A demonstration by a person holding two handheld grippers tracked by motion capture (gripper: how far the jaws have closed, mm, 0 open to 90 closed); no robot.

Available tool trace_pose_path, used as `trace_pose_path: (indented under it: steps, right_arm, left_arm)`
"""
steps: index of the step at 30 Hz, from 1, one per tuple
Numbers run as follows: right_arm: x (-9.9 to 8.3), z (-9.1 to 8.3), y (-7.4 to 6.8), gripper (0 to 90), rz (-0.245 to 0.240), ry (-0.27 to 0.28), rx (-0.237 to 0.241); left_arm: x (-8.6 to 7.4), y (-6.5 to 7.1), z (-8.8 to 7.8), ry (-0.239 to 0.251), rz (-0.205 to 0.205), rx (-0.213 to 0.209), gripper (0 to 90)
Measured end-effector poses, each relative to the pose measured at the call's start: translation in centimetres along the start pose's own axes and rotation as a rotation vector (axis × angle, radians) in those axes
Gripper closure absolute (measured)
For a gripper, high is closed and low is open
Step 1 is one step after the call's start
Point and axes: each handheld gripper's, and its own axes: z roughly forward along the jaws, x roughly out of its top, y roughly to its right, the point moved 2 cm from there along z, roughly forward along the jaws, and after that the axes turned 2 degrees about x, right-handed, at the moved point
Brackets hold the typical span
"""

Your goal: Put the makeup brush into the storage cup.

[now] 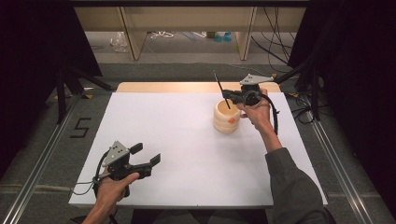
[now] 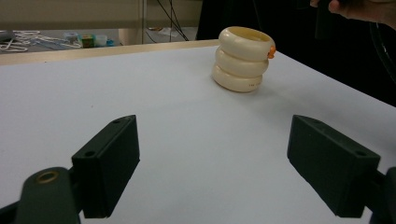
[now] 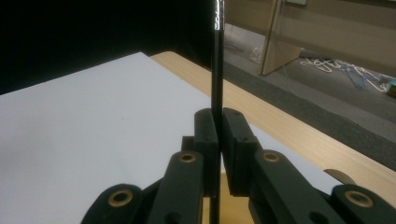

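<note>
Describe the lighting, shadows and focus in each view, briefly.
High view: the white table is evenly lit while the surroundings fall into darkness. Left gripper view: the cream ringed holder is sharp and casts a soft shadow; the near jaws of the left gripper look slightly soft. Right gripper view: dim, the right gripper dark, the thin black stick glinting near its top.

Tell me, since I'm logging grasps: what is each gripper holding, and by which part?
The right gripper pinches a thin black stick around mid-length, above the cream holder. The left gripper holds nothing.
</note>
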Motion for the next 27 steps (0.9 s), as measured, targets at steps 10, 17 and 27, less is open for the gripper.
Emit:
trace_pose_path:
  steps: [10, 17, 27]
  right_arm:
    - [-0.4, 0.1, 0.2, 85.7, 0.008, 0.001, -0.012]
    - [-0.8, 0.4, 0.4, 85.7, 0.010, 0.005, -0.020]
    - [-1.6, 0.7, 1.0, 85.7, 0.031, 0.006, -0.032]
  left_arm:
    - [0.0, 0.0, 0.0, 0.001, -0.001, 0.001, 16.2]
    - [0.0, 0.0, 0.0, 0.001, -0.001, 0.001, 16.2]
    - [0.0, 0.0, -0.1, 0.001, -0.002, 0.002, 16.2]
